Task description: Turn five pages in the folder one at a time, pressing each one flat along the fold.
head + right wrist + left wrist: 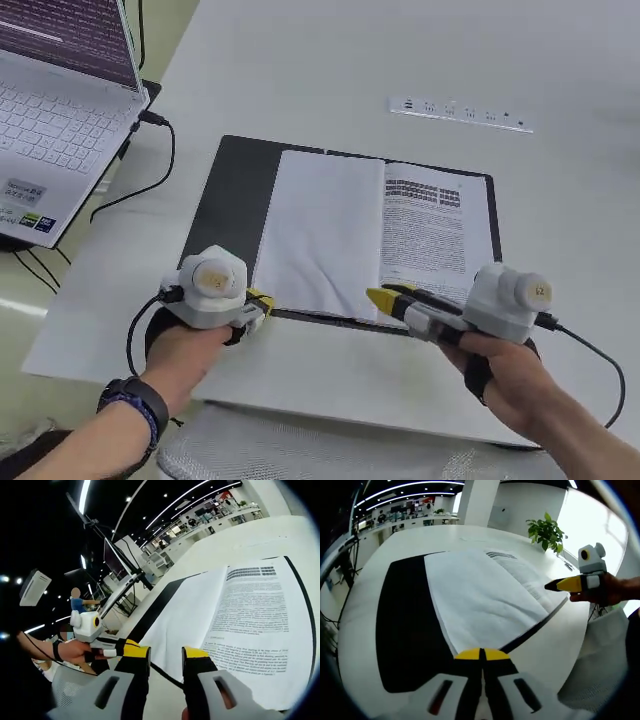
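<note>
1. Head view: white table (400, 60) carries an open black folder (225, 200), lying flat ahead of both grippers.
2. Leaves: blank page (320, 230) left, printed page (430, 240) right; the fold runs away from the person.
3. Nearest the fold's near end: right gripper (385, 297), jaws parted, empty.
4. At the near left corner of the leaves: left gripper (260, 300), jaws pressed together, empty.
</note>
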